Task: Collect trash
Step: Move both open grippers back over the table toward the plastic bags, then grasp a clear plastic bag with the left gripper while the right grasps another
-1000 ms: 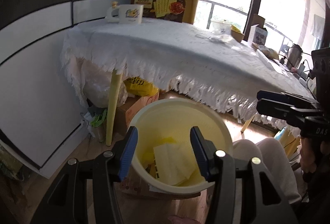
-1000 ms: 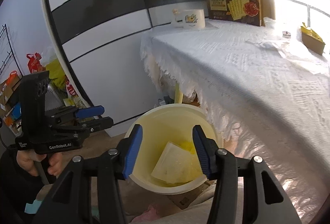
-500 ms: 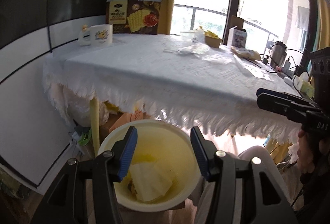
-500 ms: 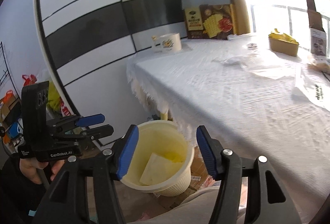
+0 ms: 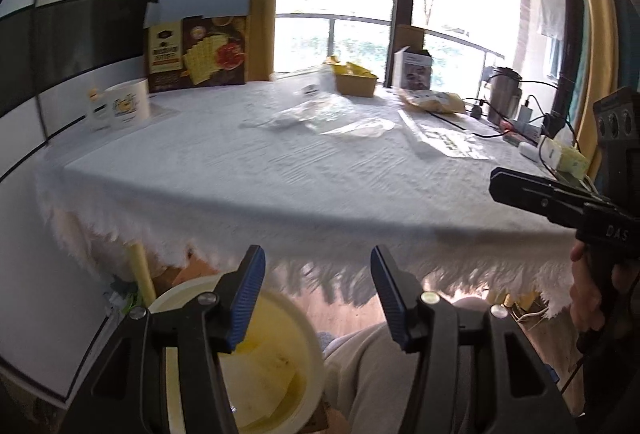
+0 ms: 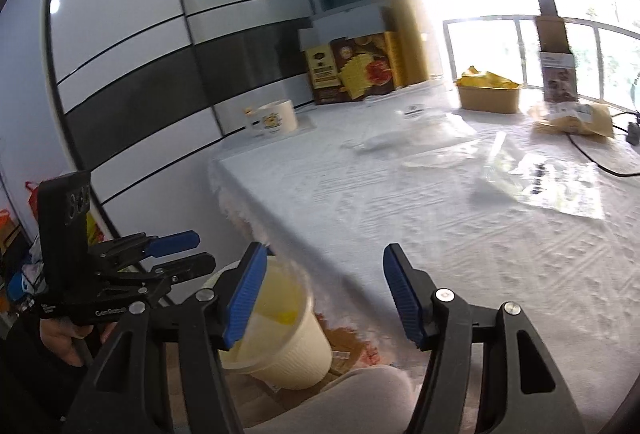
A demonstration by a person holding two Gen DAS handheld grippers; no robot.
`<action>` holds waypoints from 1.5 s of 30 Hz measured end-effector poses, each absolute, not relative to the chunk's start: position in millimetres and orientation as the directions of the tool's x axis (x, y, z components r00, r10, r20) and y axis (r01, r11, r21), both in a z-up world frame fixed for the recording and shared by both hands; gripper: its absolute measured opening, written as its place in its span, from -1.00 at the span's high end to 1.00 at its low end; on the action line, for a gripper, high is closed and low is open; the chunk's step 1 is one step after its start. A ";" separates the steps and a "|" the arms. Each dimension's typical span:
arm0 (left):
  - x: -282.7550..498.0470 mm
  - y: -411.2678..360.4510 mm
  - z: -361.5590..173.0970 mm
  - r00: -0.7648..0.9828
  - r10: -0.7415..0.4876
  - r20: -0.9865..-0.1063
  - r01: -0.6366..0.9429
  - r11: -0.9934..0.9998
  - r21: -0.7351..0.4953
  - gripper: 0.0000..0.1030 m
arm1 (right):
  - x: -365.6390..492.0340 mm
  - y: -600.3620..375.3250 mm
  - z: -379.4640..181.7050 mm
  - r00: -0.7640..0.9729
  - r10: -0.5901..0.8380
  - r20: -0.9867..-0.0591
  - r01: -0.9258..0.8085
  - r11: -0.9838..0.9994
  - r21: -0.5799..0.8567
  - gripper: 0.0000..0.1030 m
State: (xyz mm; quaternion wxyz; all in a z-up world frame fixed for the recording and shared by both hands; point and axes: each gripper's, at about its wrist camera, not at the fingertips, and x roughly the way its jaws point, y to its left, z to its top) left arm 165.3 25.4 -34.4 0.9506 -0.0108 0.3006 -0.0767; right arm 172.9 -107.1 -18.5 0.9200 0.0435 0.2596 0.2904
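A cream waste bin stands on the floor below the table's near edge, with pale wrappers inside; it also shows in the right wrist view. Clear plastic wrappers lie on the white tablecloth, also in the right wrist view. My left gripper is open and empty above the bin. My right gripper is open and empty at the table's near corner. Each gripper shows in the other's view, the right and the left.
On the table stand a cracker box, a white mug, a brown tray of yellow wrappers, a small carton, a yellow bag, a kettle and cables. A person's knee is beside the bin.
Both grippers have risen and tilted up from the bin toward the tabletop. The bin has dropped to the lower left of each view. Both stay open and empty.
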 end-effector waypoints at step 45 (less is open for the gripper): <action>326.8 57.5 -24.2 0.805 -0.164 -0.570 0.098 0.984 -0.146 -0.13 | 413.7 -131.2 -27.8 0.664 0.108 -0.740 -0.189 0.982 -0.026 -0.36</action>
